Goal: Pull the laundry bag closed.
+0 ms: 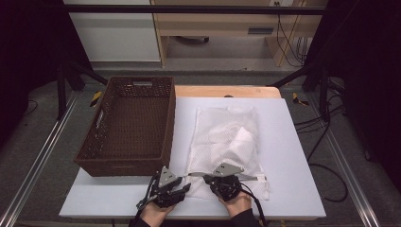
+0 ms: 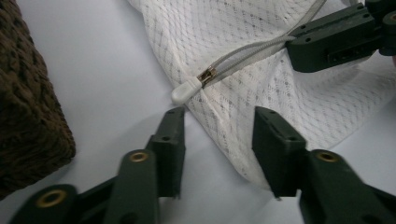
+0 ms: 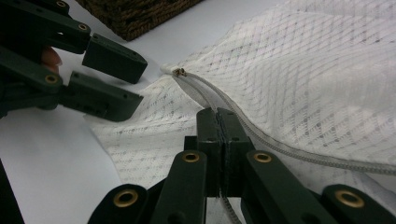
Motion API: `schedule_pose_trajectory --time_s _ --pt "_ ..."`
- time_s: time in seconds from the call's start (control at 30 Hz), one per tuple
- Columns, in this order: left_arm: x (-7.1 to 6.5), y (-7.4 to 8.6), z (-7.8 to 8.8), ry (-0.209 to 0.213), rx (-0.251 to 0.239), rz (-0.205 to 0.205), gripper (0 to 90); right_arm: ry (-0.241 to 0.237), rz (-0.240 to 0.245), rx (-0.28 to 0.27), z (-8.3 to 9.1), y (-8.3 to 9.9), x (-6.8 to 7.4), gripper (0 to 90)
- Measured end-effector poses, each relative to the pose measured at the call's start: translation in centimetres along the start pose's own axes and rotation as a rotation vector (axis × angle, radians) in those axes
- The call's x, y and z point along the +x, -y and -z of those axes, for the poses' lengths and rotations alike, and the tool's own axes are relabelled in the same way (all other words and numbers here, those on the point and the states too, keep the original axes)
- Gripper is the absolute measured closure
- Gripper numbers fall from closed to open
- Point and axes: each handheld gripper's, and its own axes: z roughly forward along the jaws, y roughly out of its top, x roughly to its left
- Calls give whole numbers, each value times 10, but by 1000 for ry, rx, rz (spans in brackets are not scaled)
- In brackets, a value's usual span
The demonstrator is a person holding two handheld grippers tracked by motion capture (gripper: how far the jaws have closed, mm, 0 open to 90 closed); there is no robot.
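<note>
A white mesh laundry bag (image 1: 222, 137) lies flat on the white board, with a folded white item (image 1: 242, 141) inside it. Its zipper runs along the near edge and ends in a white pull (image 2: 187, 89) at the bag's near left corner. My left gripper (image 2: 219, 126) is open, its jaws on either side of that corner just short of the pull, touching nothing. My right gripper (image 3: 217, 114) is shut on the grey zipper band (image 3: 261, 140) a short way right of the pull. In the high view the left gripper (image 1: 187, 187) and right gripper (image 1: 206, 178) sit close together at the board's near edge.
A brown wicker basket (image 1: 168, 127) stands empty on the left of the board, its near corner (image 2: 28, 116) close to my left gripper. The white board (image 1: 288, 156) reaches past the bag on the right. The floor beyond holds cables and furniture.
</note>
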Motion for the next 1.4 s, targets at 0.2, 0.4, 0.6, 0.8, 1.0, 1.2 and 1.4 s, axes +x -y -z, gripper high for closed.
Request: schedule_pose_trajectory --time_s 0.2,0.4,0.6,0.8,1.0,1.2,1.4 --pt "-5 -3 -5 -4 7 -8 483 -2 5 -4 2 1 0 890" --pt "-13 -6 -8 -73 34 -59 635 2 3 31 -2 5 -2 871" --pt "-10 -6 -8 -109 32 -48 840 26 -6 17 1 7 -4 707" --pt "-11 -4 -6 -89 2 -36 886 15 0 -8 10 7 -6 626" --pt "-9 -8 10 -88 -89 -43 887 -2 5 -45 9 -2 -3 630" --pt "-14 -19 20 -69 -160 -68 890 22 5 14 0 1 -1 660" --pt "-33 -23 17 -36 -165 -126 890 -5 -18 0 7 3 -8 589"
